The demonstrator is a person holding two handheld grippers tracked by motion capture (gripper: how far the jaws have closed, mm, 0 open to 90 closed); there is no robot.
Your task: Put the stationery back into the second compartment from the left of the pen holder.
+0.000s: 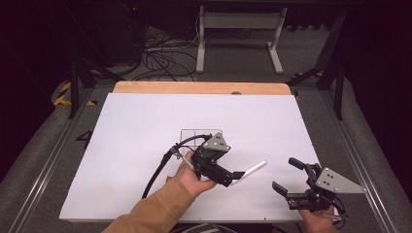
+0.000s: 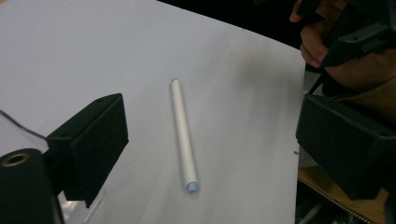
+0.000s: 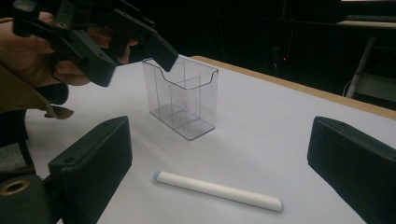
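tabletop (image 1: 145, 126): stick (image 1: 252, 170) lies flat near its front, right of centre | clear holder (image 1: 201, 134) stands upright behind and left of the stick, apart from it | left gripper (image 1: 236, 175) just at the stick's near end | right gripper (image 1: 286, 174) right of the stick, near the front edge

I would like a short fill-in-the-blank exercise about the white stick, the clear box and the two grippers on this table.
1. The white stick lies flat on the ______ table.
2. The clear plastic box has nothing inside, so it is ______.
3. The left gripper is near the stick, and its jaws are ______.
4. The right gripper holds ______.

Missing words: white; empty; open; nothing
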